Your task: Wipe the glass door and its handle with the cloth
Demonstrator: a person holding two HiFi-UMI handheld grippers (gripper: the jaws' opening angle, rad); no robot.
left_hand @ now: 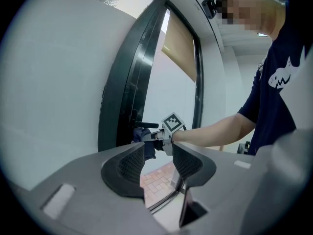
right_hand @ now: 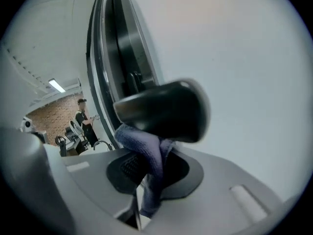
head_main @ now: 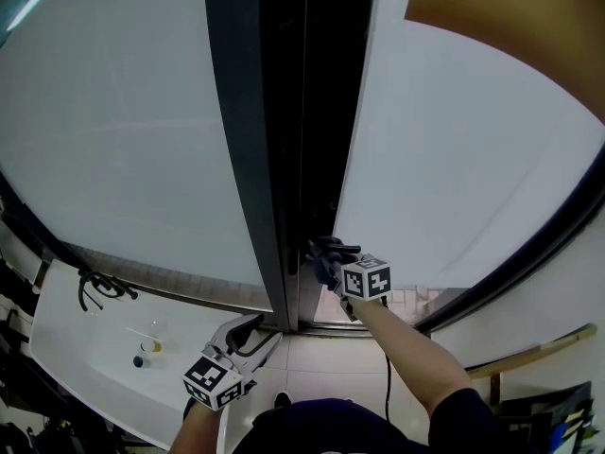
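Observation:
The glass door [head_main: 123, 130] has a dark frame [head_main: 274, 159] running down the middle of the head view. My right gripper [head_main: 328, 259] is shut on a dark blue cloth [head_main: 324, 265] and holds it against the black door handle [head_main: 338, 246]. In the right gripper view the handle [right_hand: 166, 109] fills the centre, and the cloth [right_hand: 146, 155] hangs pinched between the jaws just under it. My left gripper [head_main: 253, 334] sits lower, near the door's foot, open and holding nothing. From the left gripper view, the left gripper [left_hand: 157, 163] faces the handle [left_hand: 146, 125] and the cloth [left_hand: 143, 140].
A white table [head_main: 76, 348] at lower left carries small bottles [head_main: 146, 348] and black cables [head_main: 99, 287]. A wooden pole [head_main: 529, 353] leans at lower right. A brown blind [head_main: 529, 17] hangs at upper right. A person [right_hand: 83, 119] stands far off beyond the door.

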